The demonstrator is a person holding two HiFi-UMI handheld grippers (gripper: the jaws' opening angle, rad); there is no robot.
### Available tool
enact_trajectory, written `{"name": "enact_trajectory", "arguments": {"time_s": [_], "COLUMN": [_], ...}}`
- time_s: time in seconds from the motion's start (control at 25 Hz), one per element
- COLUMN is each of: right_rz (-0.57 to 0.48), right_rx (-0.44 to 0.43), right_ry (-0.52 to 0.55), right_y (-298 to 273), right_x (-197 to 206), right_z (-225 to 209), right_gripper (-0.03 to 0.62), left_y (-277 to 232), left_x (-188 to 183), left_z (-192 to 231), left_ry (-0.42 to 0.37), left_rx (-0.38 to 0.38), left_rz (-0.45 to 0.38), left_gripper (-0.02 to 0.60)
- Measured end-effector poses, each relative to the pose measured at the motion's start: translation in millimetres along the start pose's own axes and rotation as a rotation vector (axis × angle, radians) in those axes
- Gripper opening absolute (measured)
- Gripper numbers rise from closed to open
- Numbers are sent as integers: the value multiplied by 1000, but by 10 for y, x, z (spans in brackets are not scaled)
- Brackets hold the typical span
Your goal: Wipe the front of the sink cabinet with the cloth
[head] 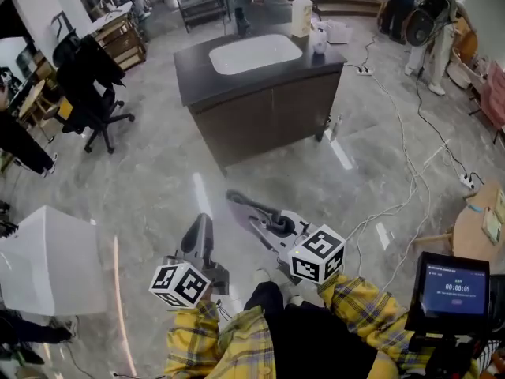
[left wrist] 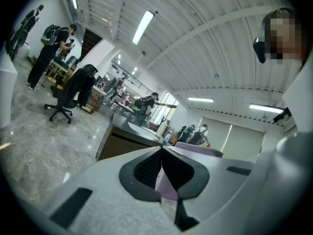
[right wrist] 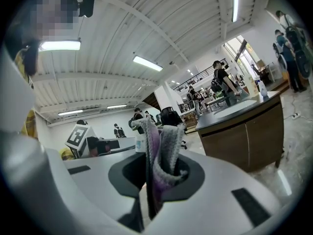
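Observation:
The sink cabinet (head: 268, 117) is dark brown with a dark top and a white basin (head: 254, 54), and stands a few steps ahead on the grey floor. Its front faces me. Both grippers are held low and close to my body, well short of it. My right gripper (head: 237, 200) is shut on a grey and purple cloth (right wrist: 159, 151), which sticks up folded between the jaws. The cabinet (right wrist: 244, 136) shows at the right of the right gripper view. My left gripper (head: 203, 226) has its jaws closed tip to tip (left wrist: 161, 153), and the cabinet (left wrist: 122, 143) lies beyond them.
A black office chair (head: 95, 93) stands left of the cabinet. A soap bottle (head: 301, 13) sits on the countertop. Cables (head: 410, 180) trail over the floor at the right. A white box (head: 51, 263) is at my left, a timer screen (head: 454, 287) at my right. People stand at the back.

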State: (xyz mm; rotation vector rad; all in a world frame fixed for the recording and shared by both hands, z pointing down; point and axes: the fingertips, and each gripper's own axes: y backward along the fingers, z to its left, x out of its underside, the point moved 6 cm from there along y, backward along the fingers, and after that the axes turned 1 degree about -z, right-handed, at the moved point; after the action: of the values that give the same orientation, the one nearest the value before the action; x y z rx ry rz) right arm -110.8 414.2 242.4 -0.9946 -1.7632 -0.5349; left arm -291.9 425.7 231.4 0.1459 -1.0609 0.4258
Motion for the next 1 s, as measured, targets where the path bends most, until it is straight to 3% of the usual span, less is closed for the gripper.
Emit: {"name": "enact_trajectory", "arguments": {"time_s": [0.68, 1.0], "right_rz": [3, 16], "right_rx": [-8, -1], "right_ry": [11, 15], "right_y": [-916, -1254], "right_x": [-147, -90], "right_z": [-154, -248], "right_gripper": [43, 43], "left_y": [-421, -620], "left_x": [-401, -413], "left_z": [706, 1013], "left_ry": [1, 3], "left_rx": [15, 35], "left_rz": [13, 36], "left_gripper": [6, 6]}}
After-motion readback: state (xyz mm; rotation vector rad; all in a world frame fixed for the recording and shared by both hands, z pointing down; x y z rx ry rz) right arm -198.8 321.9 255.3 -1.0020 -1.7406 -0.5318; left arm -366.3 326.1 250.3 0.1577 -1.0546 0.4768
